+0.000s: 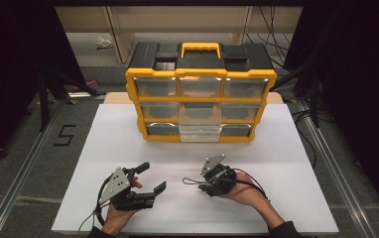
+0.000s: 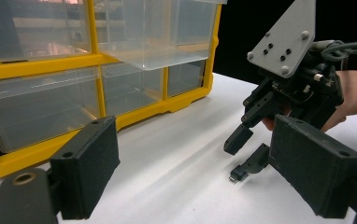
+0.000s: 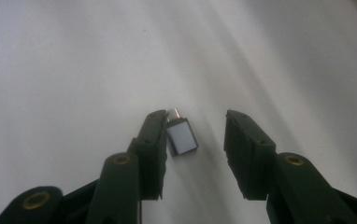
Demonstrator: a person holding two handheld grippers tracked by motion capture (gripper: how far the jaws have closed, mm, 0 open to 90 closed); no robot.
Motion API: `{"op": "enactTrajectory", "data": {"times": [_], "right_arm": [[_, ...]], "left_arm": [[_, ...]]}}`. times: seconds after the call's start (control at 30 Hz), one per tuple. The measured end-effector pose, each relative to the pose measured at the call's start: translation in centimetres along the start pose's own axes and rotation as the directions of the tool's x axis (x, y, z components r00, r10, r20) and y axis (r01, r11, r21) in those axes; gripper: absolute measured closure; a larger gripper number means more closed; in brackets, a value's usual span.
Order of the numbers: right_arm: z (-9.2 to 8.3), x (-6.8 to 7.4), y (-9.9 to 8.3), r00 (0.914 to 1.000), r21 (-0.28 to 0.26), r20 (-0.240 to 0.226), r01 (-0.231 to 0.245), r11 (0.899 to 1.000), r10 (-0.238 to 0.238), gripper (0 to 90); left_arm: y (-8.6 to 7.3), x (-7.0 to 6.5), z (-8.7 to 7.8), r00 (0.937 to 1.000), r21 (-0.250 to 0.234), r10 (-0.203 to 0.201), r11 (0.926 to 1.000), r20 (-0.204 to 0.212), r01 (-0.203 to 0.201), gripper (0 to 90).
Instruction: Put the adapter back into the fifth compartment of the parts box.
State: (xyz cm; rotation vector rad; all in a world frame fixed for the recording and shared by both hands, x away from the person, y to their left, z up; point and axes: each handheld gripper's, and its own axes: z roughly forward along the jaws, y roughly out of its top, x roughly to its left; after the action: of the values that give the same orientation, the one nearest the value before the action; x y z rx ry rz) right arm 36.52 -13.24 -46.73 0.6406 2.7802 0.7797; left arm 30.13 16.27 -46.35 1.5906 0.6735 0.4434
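— Where is the small adapter [image 3: 181,136] right now?

— It lies flat on the white tabletop [image 1: 128,139], in the near half, a bit right of the middle and well short of the front edge. In the right gripper view it is a little dark block with a pale face and a metal plug tip pointing away from the camera.

— And the right gripper [image 3: 193,137]?

— It points down at the tabletop with the adapter between its jaws. The jaws are partly spread. One pad sits right against the adapter's side, perhaps touching it; the other pad stands clear of it with a gap. So nothing is pinched.

— What about the left gripper [image 1: 151,177]?

— It is near the front edge, towards the left corner, held by the person's left hand [image 1: 119,210]. Its jaws are spread wide with nothing between them. In its own view the right gripper shows farther off, its tips just above the adapter.

— Anything else on the tabletop?

— A yellow and black organizer [image 1: 200,101] stands at the far edge, centred, with clear drawers. The bottom middle drawer [image 1: 200,131] is pulled out towards the person; it looks empty.
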Motion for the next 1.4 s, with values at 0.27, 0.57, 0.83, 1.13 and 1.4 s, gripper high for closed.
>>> {"op": "enactTrajectory", "data": {"times": [0.27,0.57,0.83,1.13,1.4], "right_arm": [[0.6,-0.1,0.2,0.9996,0.027,-0.026,0.007,1.0,-0.006,65.6],[0.9,-0.2,0.4,0.9984,0.052,-0.057,-0.001,0.999,0.004,73.1],[0.8,-0.1,0.5,0.9985,0.051,-0.054,0.002,0.999,0.001,75.9],[-0.6,-0.1,0.9,0.9992,-0.002,-0.036,0.02,1.0,-0.02,75.9],[-1.9,-0.1,1.2,0.9995,-0.046,-0.026,0.017,0.999,-0.018,75.9]], "left_arm": [[0.0,0.0,0.0,1.0,-0.002,-0.002,1.0,0.002,0.002,15.7],[0.0,0.0,0.0,1.0,-0.004,-0.002,1.0,0.001,0.002,15.8],[0.0,0.0,0.0,1.0,-0.004,-0.001,1.0,0.002,0.001,15.8],[0.0,0.0,0.0,1.0,-0.004,-0.002,1.0,0.002,0.002,15.8],[0.0,0.0,0.0,1.0,-0.004,-0.002,1.0,0.002,0.002,15.8]]}}
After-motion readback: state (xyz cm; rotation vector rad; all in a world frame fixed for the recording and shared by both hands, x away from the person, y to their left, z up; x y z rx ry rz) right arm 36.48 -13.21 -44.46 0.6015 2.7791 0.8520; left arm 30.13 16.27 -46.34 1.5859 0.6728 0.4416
